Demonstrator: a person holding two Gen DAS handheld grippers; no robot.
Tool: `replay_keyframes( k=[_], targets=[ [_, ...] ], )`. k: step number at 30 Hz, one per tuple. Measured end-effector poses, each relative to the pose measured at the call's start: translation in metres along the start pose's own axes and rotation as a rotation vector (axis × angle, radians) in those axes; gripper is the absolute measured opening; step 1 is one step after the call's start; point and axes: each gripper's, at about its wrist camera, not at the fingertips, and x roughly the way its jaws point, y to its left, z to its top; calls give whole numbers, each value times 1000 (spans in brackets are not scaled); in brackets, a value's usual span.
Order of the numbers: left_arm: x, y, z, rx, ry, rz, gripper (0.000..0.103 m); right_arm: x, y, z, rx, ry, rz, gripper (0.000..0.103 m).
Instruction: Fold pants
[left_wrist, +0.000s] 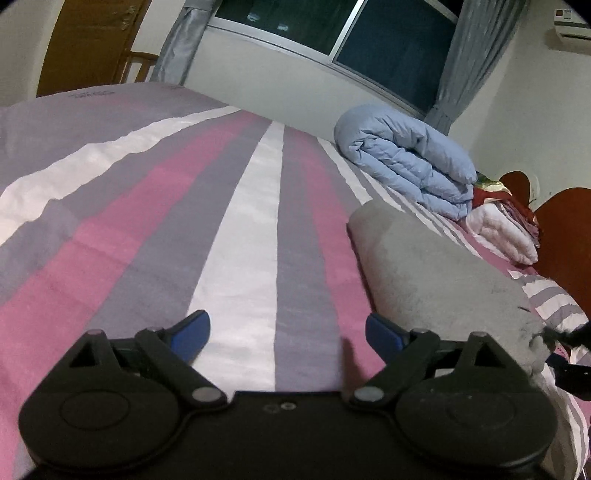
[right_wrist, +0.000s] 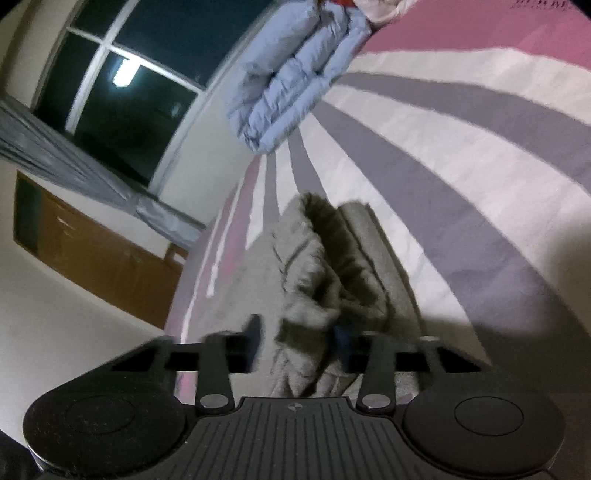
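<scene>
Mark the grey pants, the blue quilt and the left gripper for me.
pants (right_wrist: 314, 258): right wrist view, bunched upper fold.
quilt (left_wrist: 402, 155): left wrist view, middle of the roll.
left gripper (left_wrist: 288, 336): left wrist view, midway between its spread blue fingertips.

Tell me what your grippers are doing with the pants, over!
Left gripper open, empty, over striped bedsheet. Right gripper around bunched grey fleece pants, not seen clamped. Folded light-blue quilt beyond, clear of the work.

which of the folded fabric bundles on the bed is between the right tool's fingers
The grey pants, bunched inside the right tool. The blue quilt and white stack lie farther off.
</scene>
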Motion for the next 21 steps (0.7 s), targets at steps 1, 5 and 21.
replay_keyframes(
  k=[1,5,21],
  targets=[
    [1,-1,0,8,3,3,85,3,-1,0,3,12,-4,19],
    [1,0,-1,6,0,-3,85,-19,1,8,0,-94,8,18],
    [1,-1,-4,20,-1,7,87,-17,-22,-4,103,-37,3,53]
  ],
)
